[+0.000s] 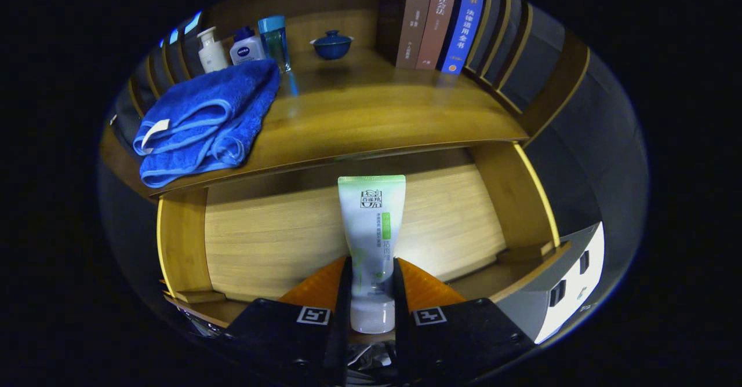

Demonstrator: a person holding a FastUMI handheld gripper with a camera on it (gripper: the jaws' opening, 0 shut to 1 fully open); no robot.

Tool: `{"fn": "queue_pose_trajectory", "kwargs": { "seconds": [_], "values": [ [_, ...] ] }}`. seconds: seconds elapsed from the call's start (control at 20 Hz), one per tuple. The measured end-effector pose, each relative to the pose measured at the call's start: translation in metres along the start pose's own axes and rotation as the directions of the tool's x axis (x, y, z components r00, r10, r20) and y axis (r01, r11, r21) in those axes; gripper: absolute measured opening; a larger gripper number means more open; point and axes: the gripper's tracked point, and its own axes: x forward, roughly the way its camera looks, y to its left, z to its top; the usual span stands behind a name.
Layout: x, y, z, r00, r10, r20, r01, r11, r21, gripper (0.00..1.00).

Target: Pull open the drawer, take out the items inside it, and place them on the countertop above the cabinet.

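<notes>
A white and green tube (372, 230) is seen clamped between the jaws of the gripper (372, 271), both orange fingers (317, 287) being pressed against its lower part, just above its white cap. The tube is held upright, its crimped end pointing up, over the open drawer (266, 233), whose pale wooden bottom and raised side walls are seen behind and to either side of the tube. Above the tube, the wooden desk (371, 114) on top of the cabinet is spread out. On the desk, up and to the left of the tube, a folded blue towel (203, 120) is laid at the front edge. Behind the towel, three small bottles (243, 45) are stood close together. Farther back, nearly straight above the tube, a dark blue lidded cup (331, 44) is set alone. Up and to the right of the tube, a row of books (437, 22) is stood upright near the back of the desk.
</notes>
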Motion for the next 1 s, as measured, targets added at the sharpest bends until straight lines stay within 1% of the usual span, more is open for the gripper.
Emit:
{"fn": "queue_pose_trajectory", "kwargs": {
  "seconds": [0.15,0.25,0.4,0.6,0.7,0.85,1.0],
  "values": [
    [-0.022,-0.01,0.017,0.999,-0.04,0.02,0.041,0.999,-0.02,0.37],
    [-0.032,-0.006,0.037,0.999,-0.026,0.036,0.026,1.0,-0.009,0.37],
    [-0.029,-0.006,0.071,0.999,-0.016,0.041,0.017,1.0,-0.009,0.37],
    [-0.008,0.005,0.118,0.999,0.028,0.038,-0.028,1.0,-0.004,0.37],
    [0.007,0.012,0.135,0.998,0.05,0.027,-0.049,0.999,-0.021,0.37],
    [0.032,0.022,0.155,0.998,0.066,0.003,-0.066,0.997,-0.049,0.37],
    [0.055,0.032,0.165,0.996,0.081,-0.022,-0.083,0.993,-0.088,0.37]
  ]
}}
